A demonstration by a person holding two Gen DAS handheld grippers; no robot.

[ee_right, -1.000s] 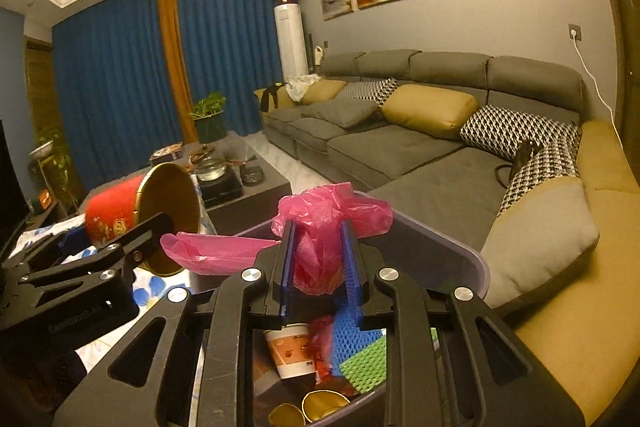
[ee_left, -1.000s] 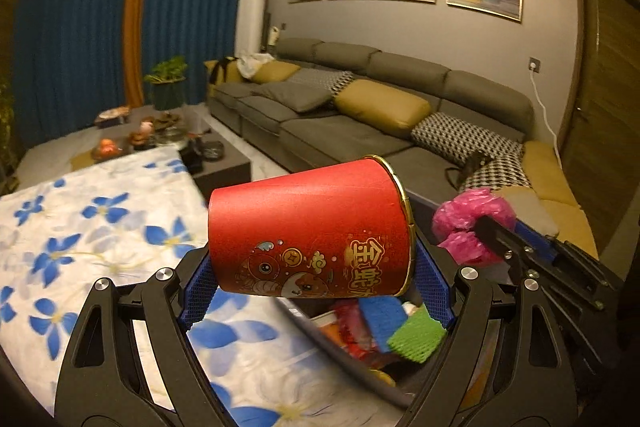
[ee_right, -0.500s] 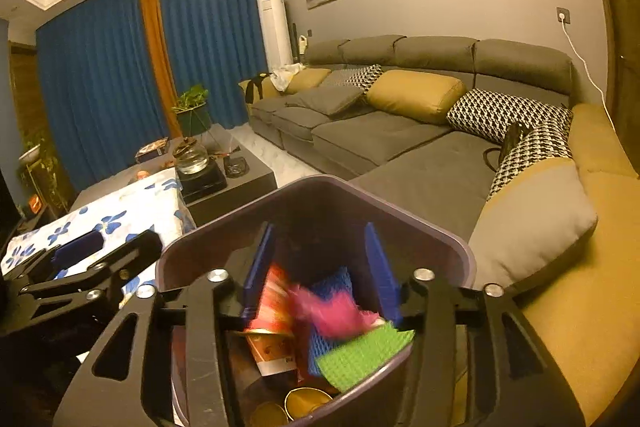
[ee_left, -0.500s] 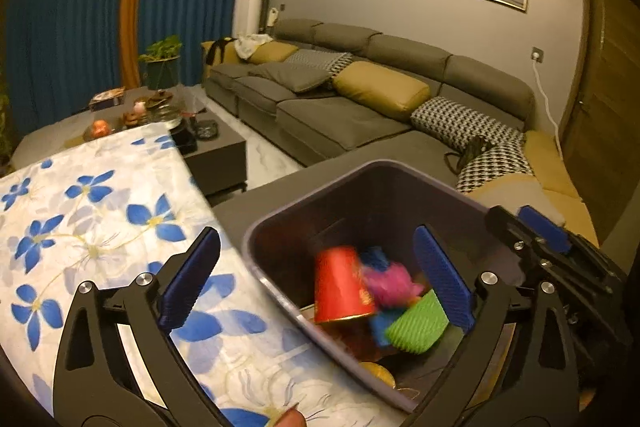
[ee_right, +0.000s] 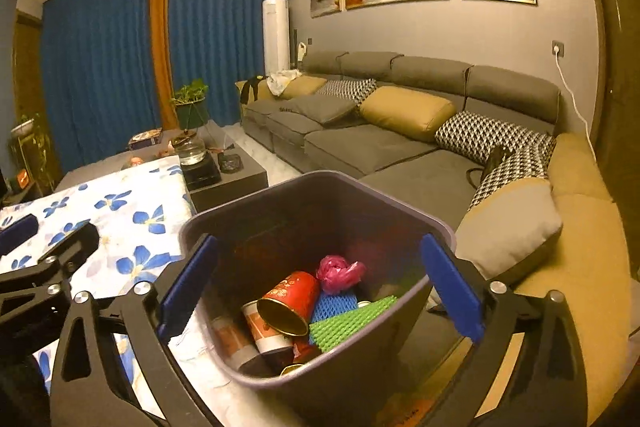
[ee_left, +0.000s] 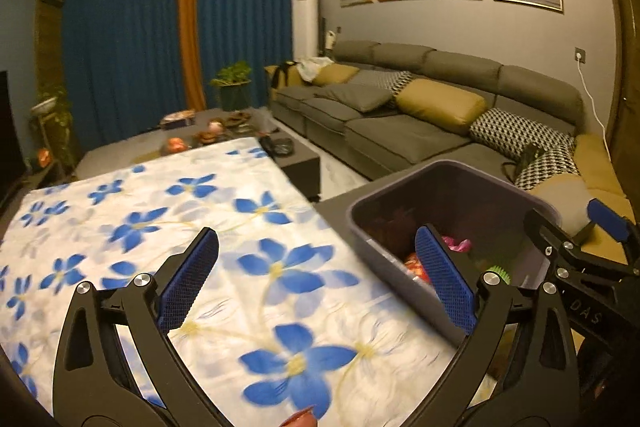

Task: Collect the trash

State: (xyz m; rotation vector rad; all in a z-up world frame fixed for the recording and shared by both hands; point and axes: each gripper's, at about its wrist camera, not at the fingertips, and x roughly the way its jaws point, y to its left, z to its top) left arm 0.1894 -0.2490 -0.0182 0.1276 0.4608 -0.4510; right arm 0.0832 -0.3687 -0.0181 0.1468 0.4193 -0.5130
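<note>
I read both grippers as empty, with their jaws spread wide. The left gripper (ee_left: pixel 316 281) hangs over the flowered cloth (ee_left: pixel 160 219), with the bin (ee_left: pixel 404 187) at its 2 o'clock; its jaws have just finished opening and nothing sits between them. The right gripper (ee_right: pixel 318 291) is poised directly above the bin (ee_right: pixel 312 183); its jaws have just been opening too, and only the bin's contents show through the gap. The trash is inside the bin: the red cup (ee_right: pixel 290 301) lies on its side with its gold mouth toward 7 o'clock, the pink bag (ee_right: pixel 340 273) rests just beside it at 1 o'clock, and the green mesh (ee_right: pixel 352 321) and blue mesh (ee_right: pixel 334 303) lie at 3 o'clock. I judge the drop step complete for both items. The next move calls for swinging each gripper back over the cloth to search for remaining trash; no further item is visible on the cloth from here.
</note>
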